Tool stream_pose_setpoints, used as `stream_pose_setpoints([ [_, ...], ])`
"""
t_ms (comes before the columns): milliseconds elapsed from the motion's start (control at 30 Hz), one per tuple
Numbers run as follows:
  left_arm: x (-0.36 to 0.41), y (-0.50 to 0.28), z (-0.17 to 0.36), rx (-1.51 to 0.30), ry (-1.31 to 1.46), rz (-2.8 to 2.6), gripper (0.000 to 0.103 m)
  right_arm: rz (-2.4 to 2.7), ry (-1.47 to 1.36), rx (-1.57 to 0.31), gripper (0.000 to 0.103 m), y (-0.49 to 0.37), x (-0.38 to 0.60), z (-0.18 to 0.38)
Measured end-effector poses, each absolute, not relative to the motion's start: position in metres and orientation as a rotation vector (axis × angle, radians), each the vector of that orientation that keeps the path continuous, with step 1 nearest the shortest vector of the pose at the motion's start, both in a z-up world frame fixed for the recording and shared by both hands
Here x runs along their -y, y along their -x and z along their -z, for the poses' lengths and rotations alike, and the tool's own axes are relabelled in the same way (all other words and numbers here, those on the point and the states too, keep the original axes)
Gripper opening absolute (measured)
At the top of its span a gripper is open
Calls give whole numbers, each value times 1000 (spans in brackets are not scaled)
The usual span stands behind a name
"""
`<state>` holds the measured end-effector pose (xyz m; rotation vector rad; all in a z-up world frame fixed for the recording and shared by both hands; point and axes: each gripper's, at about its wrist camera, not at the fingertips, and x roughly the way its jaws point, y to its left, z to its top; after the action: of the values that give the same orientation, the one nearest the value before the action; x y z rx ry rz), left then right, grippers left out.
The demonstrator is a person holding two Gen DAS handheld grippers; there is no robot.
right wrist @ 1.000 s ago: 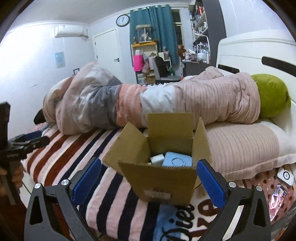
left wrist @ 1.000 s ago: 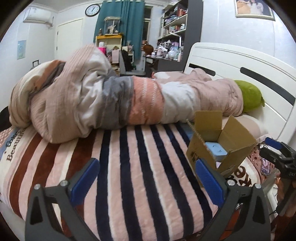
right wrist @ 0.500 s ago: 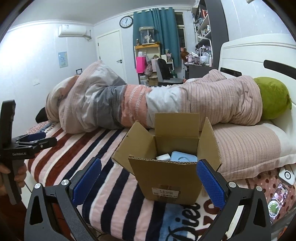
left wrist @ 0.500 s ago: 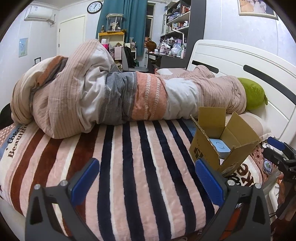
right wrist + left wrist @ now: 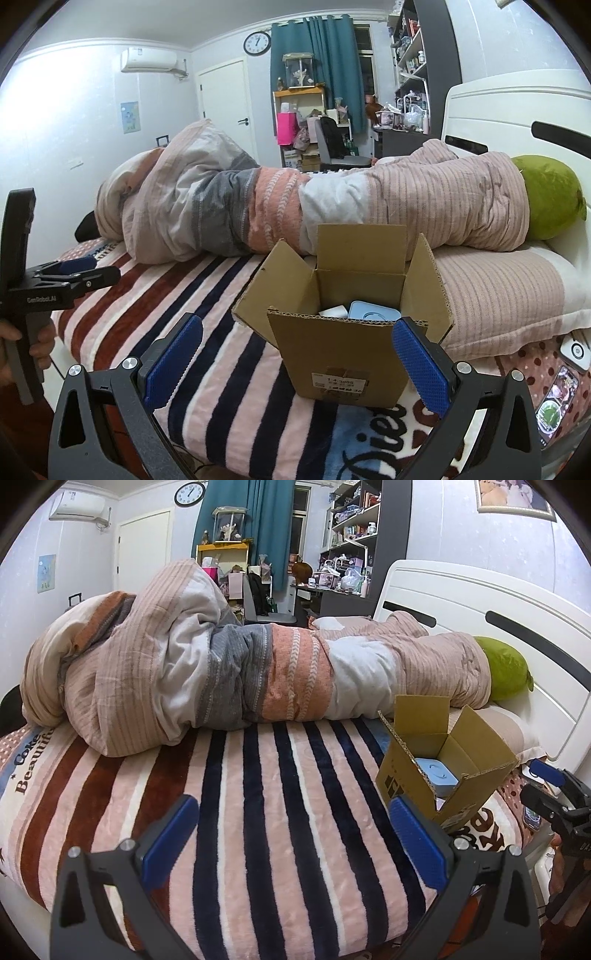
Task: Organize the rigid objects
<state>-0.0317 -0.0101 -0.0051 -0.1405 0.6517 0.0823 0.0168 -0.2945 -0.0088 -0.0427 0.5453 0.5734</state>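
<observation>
An open cardboard box point(image 5: 343, 354) stands on the striped bed blanket point(image 5: 229, 350), flaps up. Inside it lie a light blue case point(image 5: 373, 314) and a small white item point(image 5: 334, 311). The box also shows in the left wrist view point(image 5: 439, 764), at the right, with the blue case point(image 5: 436, 773) in it. My right gripper point(image 5: 295, 363) is open and empty, just in front of the box. My left gripper point(image 5: 293, 842) is open and empty, over the blanket point(image 5: 258, 812), left of the box.
A rolled quilt point(image 5: 229, 664) lies across the bed behind the box. A green cushion point(image 5: 550, 195) and a striped pillow point(image 5: 498, 291) sit by the white headboard point(image 5: 498, 627). A phone point(image 5: 557, 402) and a small white device point(image 5: 574, 349) lie at the bed's right edge.
Both grippers have drawn back and risen a little from the bed. The box now looks smaller and farther in both views. Both grippers stay open.
</observation>
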Motion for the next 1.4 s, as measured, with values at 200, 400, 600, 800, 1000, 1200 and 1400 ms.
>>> stream_pose_setpoints([
  [200,10,32,5,-650,143,-86,103,-569,35,-557,103,-18,296,12],
  [400,10,36,4,-645,151,-95,103,-579,27,-556,103,-17,295,12],
  [600,10,38,4,-648,143,-105,103,-591,26,-553,103,-14,293,14],
  [800,12,39,5,-649,142,-106,103,-594,23,-552,103,-13,293,14],
  [1000,12,39,5,-651,143,-105,103,-592,24,-552,103,-12,294,14],
  [1200,13,38,6,-654,140,-103,103,-594,19,-548,103,-10,293,14],
  [1400,14,37,8,-656,144,-98,103,-598,18,-547,103,-7,293,13],
])
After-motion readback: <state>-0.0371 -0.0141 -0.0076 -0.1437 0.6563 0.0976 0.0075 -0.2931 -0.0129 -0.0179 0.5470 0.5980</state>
